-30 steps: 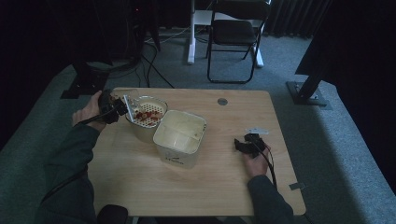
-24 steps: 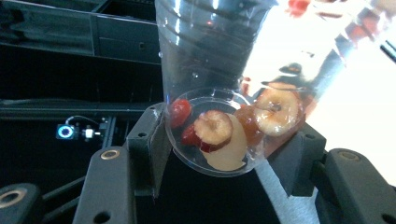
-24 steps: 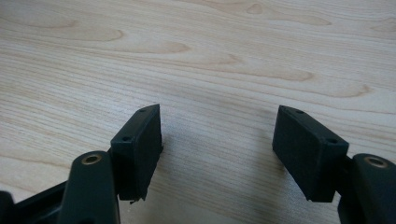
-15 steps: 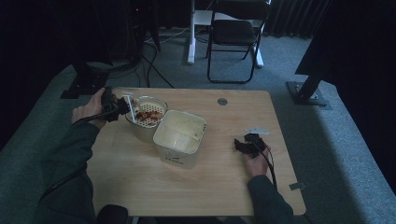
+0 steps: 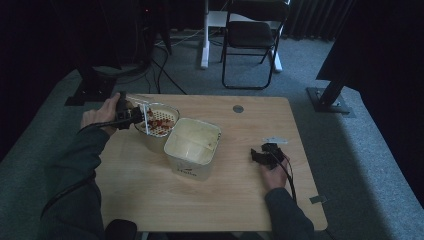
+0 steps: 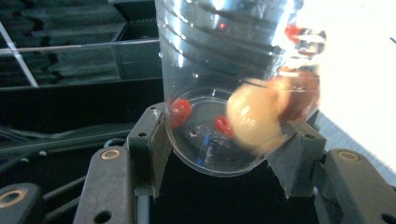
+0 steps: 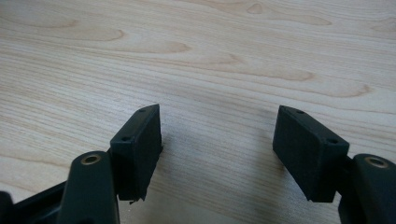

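We look down on the wooden table (image 5: pixel 150 190) first, the biggest thing here, and both grippers work above it. Just beyond the left gripper's jaws stands a square cream tub (image 5: pixel 192 146), and touching it on the near-jaw side sits a round basket (image 5: pixel 157 122) with white mesh and red bits inside. The left gripper (image 5: pixel 134 116) comes next: its jaws pinch the base of a clear plastic cup (image 6: pixel 233 84), one pad on each side of the ribbed wall, and the cup is tipped over with its mouth toward the basket. From the left gripper view we see the cup rising straight out from between the jaws (its bottom bulges toward the camera). Inside it, against the wall by the right-hand jaw, lies a pale round piece (image 6: pixel 254 119) with a darker reddish piece (image 6: pixel 301 98) just beyond it, and small red pieces (image 6: pixel 180 108) sit nearer the left-hand jaw. Over at the other side, the right gripper (image 5: pixel 260 154) rests low on the table, well apart from the tub, its jaws spread with bare wood between them.
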Tool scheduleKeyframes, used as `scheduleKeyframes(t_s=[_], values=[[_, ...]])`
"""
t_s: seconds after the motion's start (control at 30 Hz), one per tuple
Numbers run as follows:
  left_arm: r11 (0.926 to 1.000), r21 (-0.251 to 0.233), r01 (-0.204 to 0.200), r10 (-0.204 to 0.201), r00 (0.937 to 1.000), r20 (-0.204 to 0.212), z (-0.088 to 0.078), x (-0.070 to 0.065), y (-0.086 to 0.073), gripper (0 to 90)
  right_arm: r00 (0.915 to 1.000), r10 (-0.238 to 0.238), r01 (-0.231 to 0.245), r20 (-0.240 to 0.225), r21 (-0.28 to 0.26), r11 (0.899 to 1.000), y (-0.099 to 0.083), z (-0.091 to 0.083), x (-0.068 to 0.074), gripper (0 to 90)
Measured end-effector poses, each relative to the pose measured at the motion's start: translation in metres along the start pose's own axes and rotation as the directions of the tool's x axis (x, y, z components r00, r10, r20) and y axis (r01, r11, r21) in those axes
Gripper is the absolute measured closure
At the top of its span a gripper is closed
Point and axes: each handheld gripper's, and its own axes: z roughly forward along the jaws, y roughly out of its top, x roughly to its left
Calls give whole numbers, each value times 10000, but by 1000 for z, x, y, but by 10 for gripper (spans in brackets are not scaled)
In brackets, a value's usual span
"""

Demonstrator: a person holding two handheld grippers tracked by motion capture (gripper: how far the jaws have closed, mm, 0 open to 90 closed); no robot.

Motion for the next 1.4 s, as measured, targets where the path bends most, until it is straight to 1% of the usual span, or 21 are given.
scheduleKeyframes(t_s=[0.43, 0.73, 0.77, 0.8, 0.83, 0.87, 0.9, 0.93, 0.97, 1.0, 1.03, 1.07, 1.1, 1.13, 1.17, 1.2, 1.23, 1.27, 1.3, 1.33, 1.4], values=[[9973, 257, -687, 693, 9974, -200, 1, 1, 4, 437, 10000, -5, 5, -11, 14, 10000, 0, 0, 0, 316], [9997, 166, -167, 173, 9993, -334, -1, 8, 5, 437, 10000, -6, 6, -12, 14, 10000, 0, 0, 0, 315], [9999, -81, -83, 78, 9988, -493, -4, 9, 6, 437, 10000, -6, 6, -12, 14, 10000, 0, 0, 0, 315], [9997, 209, 159, -156, 9998, -131, 0, 12, 6, 437, 10000, -7, 7, -12, 14, 10000, 0, 0, 0, 315], [9994, 303, -190, 201, 9992, -354, 1, 10, 7, 437, 10000, -4, 4, -14, 15, 10000, 0, 0, 0, 315], [10000, 10, -22, 22, 10000, -47, -1, 9, 9, 438, 10000, -6, 6, -15, 15, 10000, 0, 0, 0, 315], [9990, 257, -364, 370, 9991, -201, 2, 6, 9, 438, 10000, -4, 4, -13, 14, 10000, 0, 0, 0, 314], [9992, 106, -398, 401, 9988, -294, 0, 5, 10, 438, 10000, -7, 7, -12, 14, 10000, 0, 0, 0, 314], [10000, 67, 29, -30, 10000, 92, 1, 6, 9, 439, 10000, -6, 7, -15, 14, 10000, 0, 0, 0, 315], [9987, 347, -378, 381, 9992, -72, 3, 3, 10, 438, 10000, -5, 5, -15, 14, 10000, 0, 0, 0, 314], [9999, -15, -101, 101, 9999, -5, 0, 4, 10, 439, 10000, -7, 7, -19, 17, 10000, 0, 0, 0, 313], [9988, 412, -255, 253, 9997, 41, 4, 2, 10, 439, 10000, -10, 10, -20, 14, 10000, 0, 0, 0, 313], [9991, 310, -276, 277, 9996, -14, 2, 2, 10, 439, 10000, -10, 10, -22, 15, 10000, 0, 0, 0, 313], [10000, 32, 43, -44, 9998, 175, 1, 4, 10, 440, 10000, -7, 7, -23, 17, 10000, 0, 0, 0, 313], [9989, 385, -253, 251, 9997, 44, 3, 3, 9, 439, 10000, -7, 7, -24, 14, 10000, 0, 0, 0, 313], [10000, 64, -9, 8, 9999, 115, 0, 5, 9, 439, 10000, -8, 8, -24, 14, 10000, 0, 0, 0, 313], [9998, 214, -4, 1, 9999, 145, 2, 6, 8, 439, 10000, -8, 8, -23, 13, 10000, 0, 0, 0, 313], [9994, 258, -245, 246, 9997, -35, 1, 5, 8, 439, 10000, -13, 13, -24, 16, 10000, 0, 0, 0, 313], [10000, 3, 29, -29, 10000, 90, 0, 6, 8, 439, 10000, -8, 8, -24, 15, 10000, 0, 0, 0, 313], [9993, 364, -65, 61, 9999, 120, 3, 6, 7, 439, 10000, -12, 12, -24, 15, 10000, 0, 0, 0, 313], [9999, 96, 81, -83, 9998, 184, 0, 6, 6, 439, 10000, -12, 12, -23, 16, 10000, 0, 0, 0, 312]])
